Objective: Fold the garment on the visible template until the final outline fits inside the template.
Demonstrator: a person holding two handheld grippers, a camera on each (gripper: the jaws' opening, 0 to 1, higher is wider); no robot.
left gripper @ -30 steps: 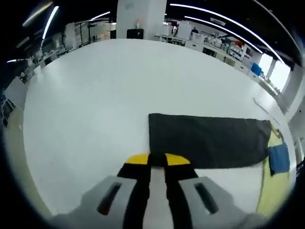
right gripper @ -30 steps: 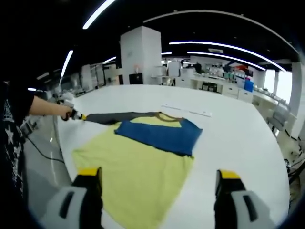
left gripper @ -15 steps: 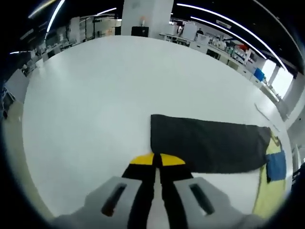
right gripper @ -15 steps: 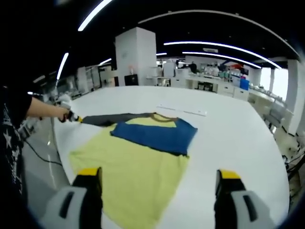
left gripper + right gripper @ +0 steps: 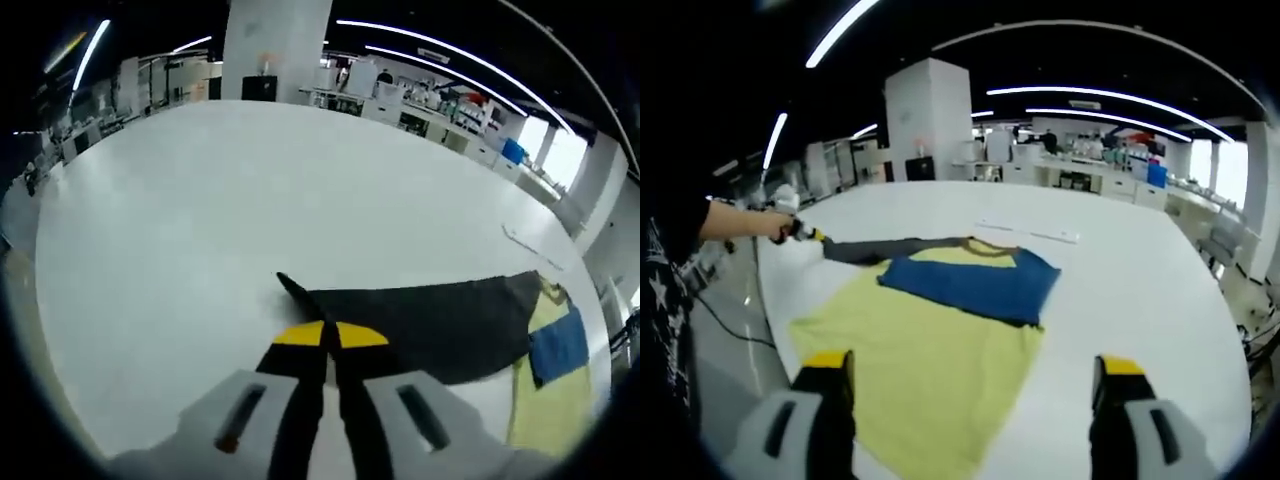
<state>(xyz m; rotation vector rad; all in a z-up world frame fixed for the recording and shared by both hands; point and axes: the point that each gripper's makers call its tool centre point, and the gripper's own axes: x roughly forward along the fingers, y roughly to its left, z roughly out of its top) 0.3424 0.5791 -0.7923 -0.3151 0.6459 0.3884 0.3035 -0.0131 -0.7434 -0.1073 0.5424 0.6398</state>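
Here, a yellow T-shirt (image 5: 925,365) spread flat on a broad white table (image 5: 1140,290), body toward the right gripper view's camera, collar away from it. Blue sleeve (image 5: 975,283) folded across the chest, lying on the yellow. Dark grey sleeve (image 5: 875,247) stretched out sideways toward the table's edge, its far end lifted off the surface and pinched in the left gripper (image 5: 808,235), held in a person's hand (image 5: 775,228) with a bare forearm and a black printed top at the frame's edge. A thin white strip (image 5: 1030,231) lying on the table beyond the collar, apart from the shirt.

In the left gripper view, left gripper (image 5: 330,338) with yellow-tipped jaws pressed together, clamped on the cuff end of the dark grey sleeve (image 5: 420,318); one corner of the cloth sticking up as a small point beside the tips. Sleeve running away to the yellow body (image 5: 545,400) and the blue sleeve (image 5: 558,343) at the right of that view.

Right gripper (image 5: 975,372) hovering above the shirt's hem end, jaws spread wide, nothing between them, no contact with the cloth visible. Template outline: cannot be told from the frames. Around the table, a lab hall with a white pillar (image 5: 925,120), benches and ceiling strip lights.
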